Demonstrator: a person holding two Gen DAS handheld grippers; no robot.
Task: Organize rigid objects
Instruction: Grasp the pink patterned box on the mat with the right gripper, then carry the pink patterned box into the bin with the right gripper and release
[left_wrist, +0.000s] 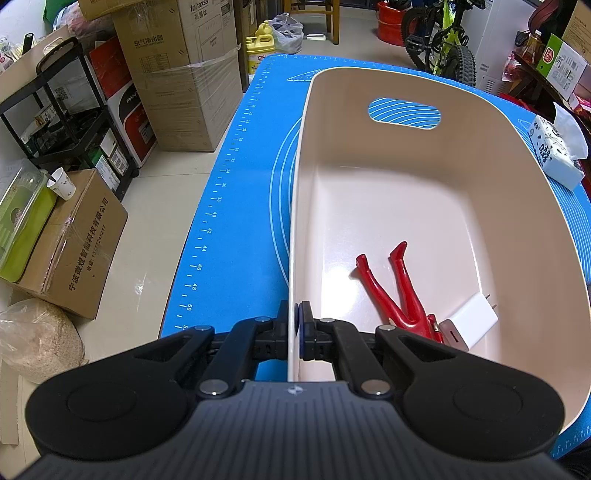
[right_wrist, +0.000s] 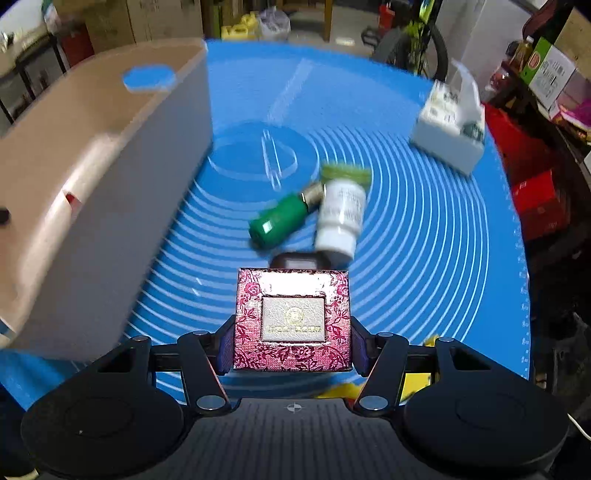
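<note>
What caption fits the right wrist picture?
Right gripper grips a pink floral box above the blue mat.

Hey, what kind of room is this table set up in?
Probably a home storage room or garage doubling as a workspace. Stacked cardboard boxes line the tiled floor, a bicycle is parked behind the table, and yellow jugs sit on the floor beyond the blue mat.

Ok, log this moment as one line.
left gripper: shut on bin wall | right gripper: shut on pink floral box | bin: red pliers, white charger
</note>
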